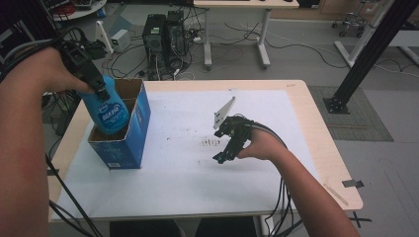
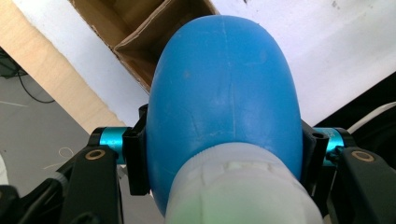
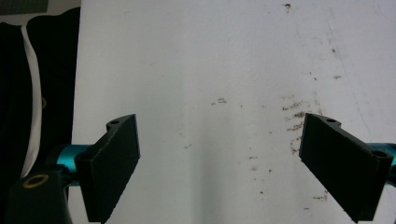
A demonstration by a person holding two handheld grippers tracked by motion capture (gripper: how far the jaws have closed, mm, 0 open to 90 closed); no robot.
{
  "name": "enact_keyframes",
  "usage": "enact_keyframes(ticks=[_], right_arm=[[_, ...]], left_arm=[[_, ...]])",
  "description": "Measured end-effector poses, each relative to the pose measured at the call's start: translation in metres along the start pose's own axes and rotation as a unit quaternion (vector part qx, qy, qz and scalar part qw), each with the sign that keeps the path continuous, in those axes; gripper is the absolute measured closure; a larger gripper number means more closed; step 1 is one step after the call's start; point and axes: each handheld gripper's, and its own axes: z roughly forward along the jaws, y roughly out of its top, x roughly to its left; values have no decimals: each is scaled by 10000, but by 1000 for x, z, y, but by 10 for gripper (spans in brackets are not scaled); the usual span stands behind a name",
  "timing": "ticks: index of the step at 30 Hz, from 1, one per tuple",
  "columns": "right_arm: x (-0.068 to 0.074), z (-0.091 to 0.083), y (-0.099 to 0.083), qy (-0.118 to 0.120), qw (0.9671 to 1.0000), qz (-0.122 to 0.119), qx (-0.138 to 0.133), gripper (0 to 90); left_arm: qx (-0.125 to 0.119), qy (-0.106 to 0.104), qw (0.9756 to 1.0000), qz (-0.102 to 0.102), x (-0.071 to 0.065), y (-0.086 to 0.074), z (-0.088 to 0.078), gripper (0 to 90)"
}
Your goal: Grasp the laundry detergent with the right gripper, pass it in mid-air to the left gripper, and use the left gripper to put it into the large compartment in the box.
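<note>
Blue bottle over the open carton, white paper sheet under all.

Spread across the table [image 1: 316, 148]: white sheet [image 1: 188, 168], brown-speckled mid-way. At its left edge, blue carton [image 1: 129, 136], top open, divider inside. Above it, blue bottle [image 1: 109, 111], long axis near upright, base down into the carton, pale cap toward the camera. Left gripper [image 1: 94, 81] clamped on its shoulders; right gripper [image 1: 225, 150] spread wide, holding nothing, over the specks [image 3: 294, 116].

Blue bottle's [image 1: 109, 114] lower end hidden inside the cardboard box [image 1: 138, 129]; label text too small to read.
</note>
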Motion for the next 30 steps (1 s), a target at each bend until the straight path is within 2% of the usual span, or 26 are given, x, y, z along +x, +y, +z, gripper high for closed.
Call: enact_keyframes(ticks=[1, 4, 5, 9, 10, 11, 13, 15, 18, 22, 24, 26, 28, 29, 30], right_arm=[[0, 0, 0, -8, 10000, -5, -15, 116], [0, 0, 0, -1, 10000, 1, -28, 116], [0, 1, 1, 7, 10000, 4, -25, 116], [0, 2, 1, 16, 10000, -9, -13, 116], [0, 2, 1, 16, 10000, -9, -13, 116], [0, 2, 1, 25, 10000, -10, -19, 116], [0, 2, 1, 21, 10000, -7, -21, 116], [0, 2, 1, 12, 10000, 7, -13, 116], [0, 2, 1, 6, 10000, -4, -35, 116], [0, 2, 1, 26, 10000, 19, -43, 116], [0, 3, 1, 37, 10000, 18, -55, 116], [0, 4, 1, 48, 10000, 20, -50, 116], [0, 5, 1, 50, 10000, 18, -44, 116], [0, 5, 1, 50, 10000, 18, -44, 116], [0, 5, 1, 50, 10000, 18, -44, 116]], left_arm=[[30, 8, 10000, 65, 1, 0, 6, 382], [39, -5, 10000, 70, 1, 1, 12, 382], [66, -31, 9999, 149, 1, 2, 23, 382], [118, -64, 9996, 259, 1, 3, 41, 382], [118, -64, 9996, 259, 1, 3, 41, 382], [96, -121, 9995, 267, 1, 3, 50, 382], [143, -159, 9992, 336, 2, 4, 58, 382], [148, -171, 9992, 331, 3, 4, 62, 382], [214, -182, 9988, 396, 4, 5, 79, 382], [253, -258, 9987, 371, 8, 4, 96, 382], [235, -277, 9988, 336, 7, 4, 100, 382], [259, -292, 9985, 381, 8, 4, 109, 382], [259, -292, 9985, 381, 8, 4, 109, 382], [285, -300, 9983, 420, 7, 3, 117, 382], [285, -300, 9983, 420, 7, 3, 117, 382]])
